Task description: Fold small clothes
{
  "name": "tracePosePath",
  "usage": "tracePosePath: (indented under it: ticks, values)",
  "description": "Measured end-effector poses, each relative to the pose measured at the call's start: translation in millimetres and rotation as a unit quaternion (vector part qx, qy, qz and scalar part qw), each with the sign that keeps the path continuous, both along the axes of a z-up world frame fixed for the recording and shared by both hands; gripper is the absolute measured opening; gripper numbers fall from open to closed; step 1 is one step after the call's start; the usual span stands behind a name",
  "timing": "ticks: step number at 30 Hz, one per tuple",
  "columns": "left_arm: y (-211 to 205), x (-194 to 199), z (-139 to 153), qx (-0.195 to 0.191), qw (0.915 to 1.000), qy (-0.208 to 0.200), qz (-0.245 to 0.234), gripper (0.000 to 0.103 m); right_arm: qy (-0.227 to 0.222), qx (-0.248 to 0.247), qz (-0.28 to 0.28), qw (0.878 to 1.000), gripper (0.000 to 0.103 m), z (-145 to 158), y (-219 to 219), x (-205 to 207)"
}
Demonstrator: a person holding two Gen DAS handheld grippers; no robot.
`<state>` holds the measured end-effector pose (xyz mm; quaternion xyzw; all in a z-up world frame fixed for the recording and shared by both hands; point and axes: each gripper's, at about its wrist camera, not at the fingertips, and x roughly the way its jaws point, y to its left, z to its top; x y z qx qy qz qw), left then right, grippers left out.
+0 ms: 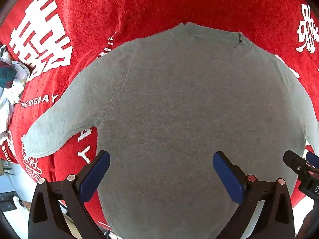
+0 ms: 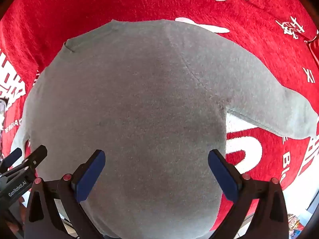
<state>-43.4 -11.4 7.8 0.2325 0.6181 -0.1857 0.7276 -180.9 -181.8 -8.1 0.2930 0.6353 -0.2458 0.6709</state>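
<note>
A small grey long-sleeved sweater [image 1: 189, 103] [image 2: 129, 103] lies flat on a red cloth, collar at the far end, both sleeves spread outward. My left gripper [image 1: 161, 163] hovers above its lower left part, jaws wide open with nothing between the blue pads. Over the lower right part my right gripper [image 2: 156, 161] hangs, also open and empty. The left sleeve [image 1: 59, 127] points down-left; the right sleeve [image 2: 279, 107] points right. Each gripper shows at the edge of the other's view: the right gripper [image 1: 303, 167] and the left gripper [image 2: 22, 163].
The red cloth [image 1: 139, 6] [image 2: 99, 2] with white lettering covers the table. A heap of other clothes [image 1: 10, 79] lies at its left edge. Floor and clutter show past the near edge [image 1: 14, 199]. A colourful item [image 2: 295, 225] sits at the lower right.
</note>
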Motion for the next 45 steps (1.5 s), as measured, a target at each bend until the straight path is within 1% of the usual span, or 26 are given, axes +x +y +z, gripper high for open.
tracePosePath:
  ticks: [13, 23, 28, 30, 32, 35, 36, 38, 41, 42, 44, 45]
  values:
    - [2.3, 9.6, -4.0, 0.000, 1.0000, -0.001, 0.000, 0.103, -0.004, -0.004, 0.001, 1.000, 0.102, -7.0, -0.8, 6.9]
    - [9.7, 13.9, -4.6, -0.006, 0.9999, -0.003, 0.007, 0.103, -0.005, -0.011, 0.015, 1.000, 0.102, -4.1, 8.7, 18.0]
    - [11.6, 12.8, -3.6, -0.009, 0.9999, -0.005, 0.011, 0.103, -0.011, -0.024, 0.020, 0.999, 0.102, -0.1, 13.6, 21.2]
    - [12.7, 12.2, -2.9, -0.010, 0.9999, -0.006, 0.012, 0.103, -0.022, -0.038, 0.022, 0.999, 0.102, 2.6, 14.9, 23.3]
    - [13.0, 11.2, -2.5, -0.009, 0.9999, -0.007, 0.011, 0.103, -0.030, -0.032, 0.025, 0.999, 0.102, 4.6, 15.4, 21.8]
    - [13.6, 9.9, -1.4, -0.009, 0.9999, -0.011, 0.009, 0.103, -0.042, -0.043, 0.024, 0.998, 0.102, 7.9, 16.5, 23.6]
    - [13.7, 9.6, -1.0, -0.009, 0.9998, -0.012, 0.009, 0.103, -0.056, -0.050, 0.023, 0.997, 0.102, 10.7, 19.3, 24.2]
    - [14.5, 9.2, -0.7, -0.007, 0.9998, -0.015, 0.008, 0.103, -0.048, -0.040, 0.024, 0.998, 0.102, 10.5, 19.7, 24.5]
    - [15.7, 9.5, -0.5, -0.007, 0.9998, -0.014, 0.009, 0.103, -0.055, -0.043, 0.024, 0.997, 0.102, 13.7, 22.7, 24.6]
    - [15.9, 9.4, -0.4, -0.007, 0.9998, -0.015, 0.009, 0.103, -0.049, -0.045, 0.025, 0.997, 0.102, 13.7, 22.6, 23.9]
    - [15.9, 8.9, -0.1, -0.007, 0.9998, -0.015, 0.009, 0.103, -0.057, -0.040, 0.024, 0.997, 0.102, 16.0, 21.6, 21.9]
    - [15.9, 9.1, 0.0, -0.007, 0.9998, -0.015, 0.009, 0.103, -0.038, -0.041, 0.028, 0.998, 0.102, 13.3, 22.3, 23.6]
